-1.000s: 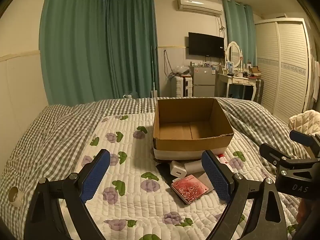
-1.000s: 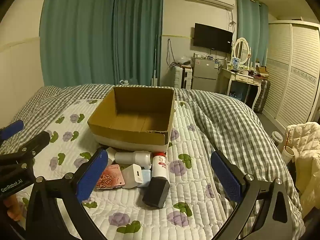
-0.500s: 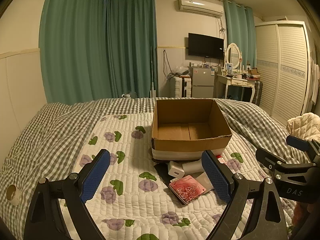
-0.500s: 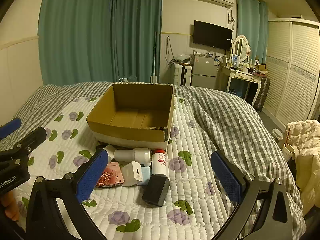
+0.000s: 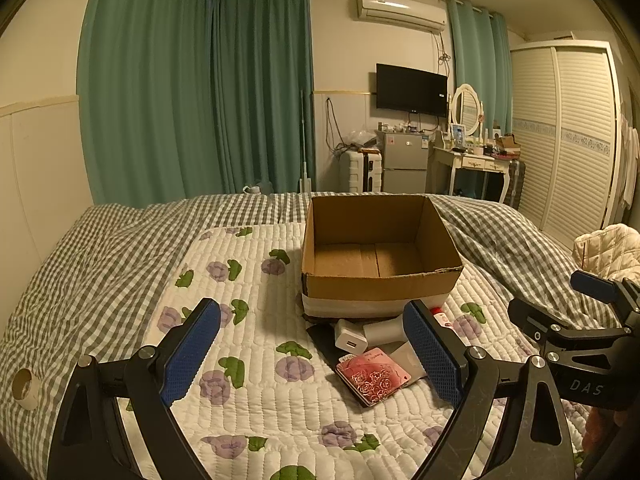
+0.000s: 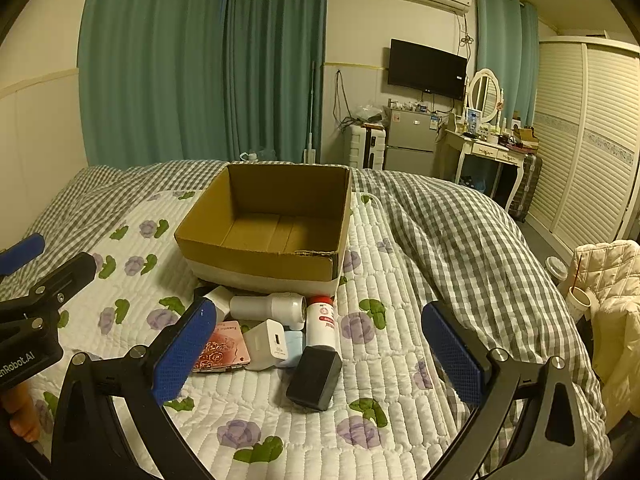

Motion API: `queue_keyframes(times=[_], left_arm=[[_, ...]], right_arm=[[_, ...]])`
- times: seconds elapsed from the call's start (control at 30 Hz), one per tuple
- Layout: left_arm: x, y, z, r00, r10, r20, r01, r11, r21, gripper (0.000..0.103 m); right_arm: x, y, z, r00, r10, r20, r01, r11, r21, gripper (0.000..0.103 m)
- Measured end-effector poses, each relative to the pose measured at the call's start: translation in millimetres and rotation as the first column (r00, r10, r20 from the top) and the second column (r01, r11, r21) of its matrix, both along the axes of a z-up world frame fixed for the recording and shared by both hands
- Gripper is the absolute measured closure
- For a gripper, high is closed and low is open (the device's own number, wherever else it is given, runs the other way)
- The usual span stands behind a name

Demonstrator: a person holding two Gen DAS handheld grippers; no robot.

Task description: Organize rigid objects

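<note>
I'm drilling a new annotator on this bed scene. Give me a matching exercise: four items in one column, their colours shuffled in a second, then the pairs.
Items:
1. box
2. charger
3. case
4. block

Colours:
A. black
B. pink with roses
C. brown
D. white

Pairs: 1-C, 2-D, 3-B, 4-A

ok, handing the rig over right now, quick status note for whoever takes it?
Left gripper: open, holds nothing, above the quilt.
Right gripper: open, holds nothing, over the pile.
Cardboard box: on the bed, nothing inside.
Pile just in front of it: white bottle, red-capped bottle, white charger, pink rose case, black block.
Done: nothing boxed.
Left: everything.
</note>
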State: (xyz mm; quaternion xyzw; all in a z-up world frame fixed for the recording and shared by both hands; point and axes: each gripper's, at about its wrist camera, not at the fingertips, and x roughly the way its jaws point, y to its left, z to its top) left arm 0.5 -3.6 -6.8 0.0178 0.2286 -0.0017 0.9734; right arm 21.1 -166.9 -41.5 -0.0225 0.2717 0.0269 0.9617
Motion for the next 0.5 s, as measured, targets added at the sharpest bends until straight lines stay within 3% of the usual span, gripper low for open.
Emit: queue_keyframes(times=[0.5], left_arm=[[-0.3,-0.3,-0.4,1.0,0.0,-0.002,0.0,1.0,-0.002,0.008]], right_arm=[[1.6,-0.9,-1.6,1.0,0.0,-0.01,0.0,1.0,0.002,0.0]])
